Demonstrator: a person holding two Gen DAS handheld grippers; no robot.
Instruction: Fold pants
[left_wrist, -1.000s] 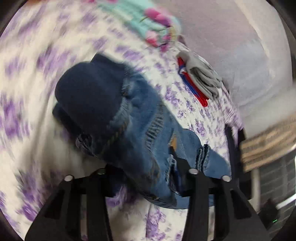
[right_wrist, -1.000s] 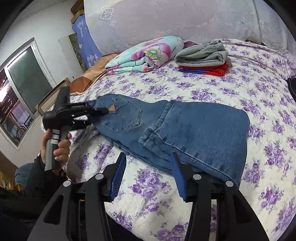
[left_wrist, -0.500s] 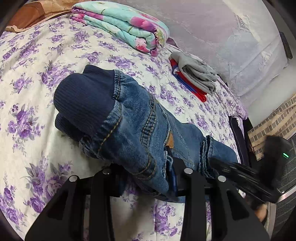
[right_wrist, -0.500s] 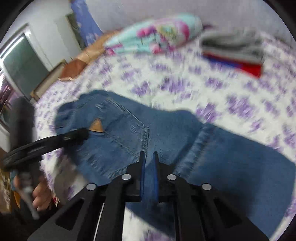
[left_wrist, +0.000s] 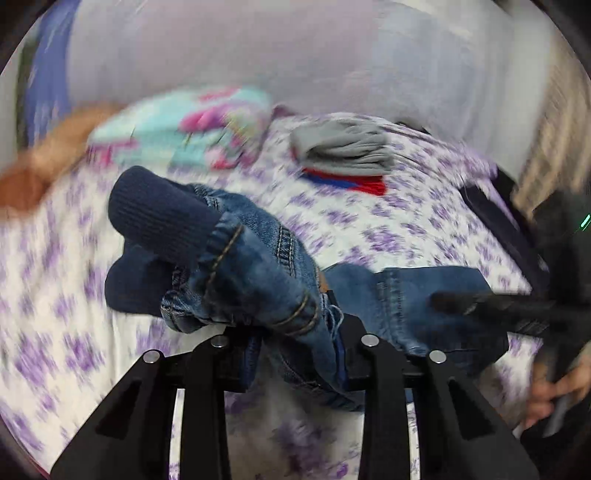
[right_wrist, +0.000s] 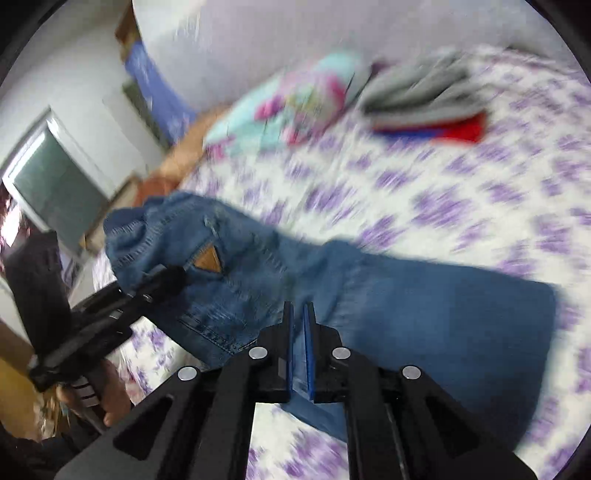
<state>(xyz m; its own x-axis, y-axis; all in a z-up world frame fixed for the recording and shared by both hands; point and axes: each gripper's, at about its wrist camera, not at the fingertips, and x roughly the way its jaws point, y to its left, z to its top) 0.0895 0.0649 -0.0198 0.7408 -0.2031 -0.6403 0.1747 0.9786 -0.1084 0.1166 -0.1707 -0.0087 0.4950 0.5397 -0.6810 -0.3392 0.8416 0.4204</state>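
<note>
No legible text anywhere (jeans' tan patch (right_wrist: 207, 261) too blurred)

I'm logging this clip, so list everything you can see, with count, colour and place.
jeans: one, blue denim with dark ribbed waistband, partly folded on the bed, gripped at both ends
bedspread: one, white with purple flowers, under everything
quilt: one, turquoise and pink, folded, far side
clothes stack: grey on red and blue, beside the quilt
window: one, left wall
left gripper: black, shut on the waist end
right gripper: black, blue pads, shut on the folded edge
</note>
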